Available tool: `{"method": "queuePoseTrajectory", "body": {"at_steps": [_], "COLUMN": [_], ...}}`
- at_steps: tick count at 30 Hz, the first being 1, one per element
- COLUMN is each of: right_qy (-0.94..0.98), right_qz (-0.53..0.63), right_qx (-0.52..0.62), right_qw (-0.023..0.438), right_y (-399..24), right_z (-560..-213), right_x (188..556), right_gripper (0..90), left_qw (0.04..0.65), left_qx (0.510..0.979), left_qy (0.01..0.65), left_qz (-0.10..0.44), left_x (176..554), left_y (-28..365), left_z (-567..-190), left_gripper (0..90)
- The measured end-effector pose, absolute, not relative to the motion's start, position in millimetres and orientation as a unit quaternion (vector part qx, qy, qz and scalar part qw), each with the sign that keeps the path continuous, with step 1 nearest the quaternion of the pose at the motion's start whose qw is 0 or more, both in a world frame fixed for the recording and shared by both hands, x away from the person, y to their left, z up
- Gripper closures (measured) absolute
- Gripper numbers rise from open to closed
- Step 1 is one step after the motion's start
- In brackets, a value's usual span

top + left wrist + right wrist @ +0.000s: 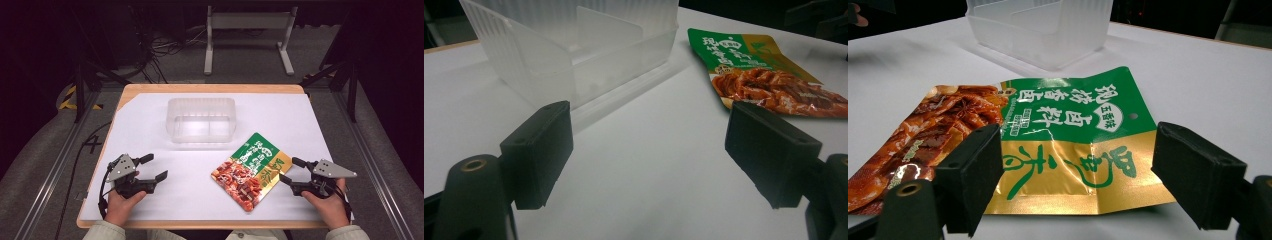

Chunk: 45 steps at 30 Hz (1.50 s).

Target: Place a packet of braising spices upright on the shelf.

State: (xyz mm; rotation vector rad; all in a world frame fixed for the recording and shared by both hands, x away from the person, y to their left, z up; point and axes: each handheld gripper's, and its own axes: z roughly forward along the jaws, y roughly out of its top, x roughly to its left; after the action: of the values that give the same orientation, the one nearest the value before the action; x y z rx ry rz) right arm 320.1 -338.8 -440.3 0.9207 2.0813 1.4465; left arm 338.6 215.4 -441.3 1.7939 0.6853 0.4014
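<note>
A flat food pouch (pixel 251 171), green and gold with a picture of braised meat, lies on the white table cover right of centre. My right gripper (pixel 292 170) sits just to its right with the jaws wide apart and nothing between them; in the right gripper view the pouch (pixel 1048 135) lies just ahead of the open jaws. A clear plastic tub (pixel 201 120) stands empty behind the middle. My left gripper (pixel 154 167) rests open at the front left, well apart from the tub (pixel 574 50) and the pouch (pixel 769 75).
The white cover (pixel 150 140) spans most of the wooden table, whose edge (pixel 210 88) shows at the back. Black frame rails (pixel 55 170) run along both sides. A grey metal stand (pixel 247 37) is on the floor beyond the table.
</note>
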Motion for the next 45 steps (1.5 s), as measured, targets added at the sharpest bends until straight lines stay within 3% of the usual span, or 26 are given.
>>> {"method": "queuePoseTrajectory", "body": {"at_steps": [7,12,17,23,27,45], "right_qy": [0.762,0.783,0.789,0.795,0.793,0.771], "right_qz": [0.521,0.488,0.473,0.447,0.428,0.44], "right_qx": [0.311,0.306,0.311,0.348,0.364,0.437], "right_qw": [0.225,0.235,0.239,0.216,0.237,0.143], "right_y": [-333,-328,-330,-328,-329,-344], "right_z": [-432,-423,-411,-401,-405,-435], "right_x": [320,324,340,366,380,399], "right_gripper": [22.9,32.2,34.6,32.2,31.7,26.7], "left_qw": [0.555,0.551,0.55,0.547,0.547,0.546], "left_qx": [0.759,0.763,0.762,0.765,0.763,0.765], "left_qy": [0.293,0.29,0.294,0.293,0.298,0.294], "left_qz": [0.17,0.174,0.175,0.174,0.172,0.173], "left_x": [339,339,339,340,339,340], "left_y": [214,214,214,214,215,215], "left_z": [-441,-441,-441,-442,-443,-443], "left_gripper": [20.0,20.0,20.0,20.0,20.0,20.1]}}
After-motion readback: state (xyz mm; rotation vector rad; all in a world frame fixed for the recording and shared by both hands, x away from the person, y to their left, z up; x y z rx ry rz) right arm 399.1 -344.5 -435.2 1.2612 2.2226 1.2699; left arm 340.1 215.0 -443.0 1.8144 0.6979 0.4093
